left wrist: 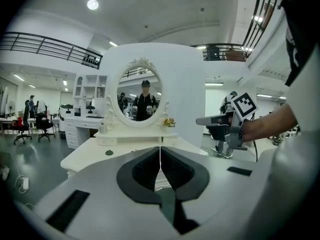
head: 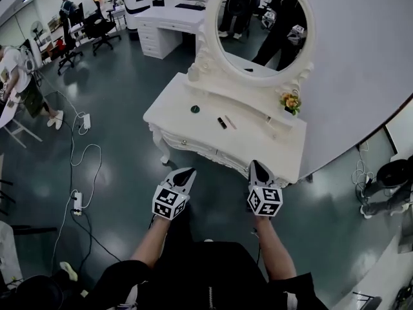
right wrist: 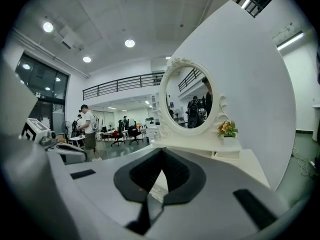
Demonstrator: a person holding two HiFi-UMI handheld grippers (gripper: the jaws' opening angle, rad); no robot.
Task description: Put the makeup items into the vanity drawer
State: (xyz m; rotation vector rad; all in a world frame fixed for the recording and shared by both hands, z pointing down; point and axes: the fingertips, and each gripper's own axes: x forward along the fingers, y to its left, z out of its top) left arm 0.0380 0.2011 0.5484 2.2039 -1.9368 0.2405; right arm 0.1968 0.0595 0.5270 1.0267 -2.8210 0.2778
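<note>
Both tools are closed and empty. The left gripper (head: 188, 171) has its dark pads pressed together with nothing between them, and the right gripper (head: 257, 164) is the same, jaws together on nothing. The person holds them side by side in the air, a little apart, in front of the white vanity table (head: 169, 112) and short of its front edge. Both jaw tips point toward the table and the oval mirror (head: 261, 24).

The makeup items lie on the tabletop, well apart from either gripper. A small dark tube (head: 222, 123) lies flat near the middle of the top. In the head view its long axis is slanted, with one end toward the upper left and the other toward the lower right. A thin pale stick (head: 230, 122) lies just beside it on the right, roughly parallel and slanted the same way. A round dark green item (head: 195, 109) sits further left, apart from those two, closer to the mirror's base than to the front edge.

A small pot of orange and yellow flowers (head: 290, 102) stands on the raised shelf under the mirror's right side. The drawer front (head: 193, 145) below the tabletop sits flush with the table.
</note>
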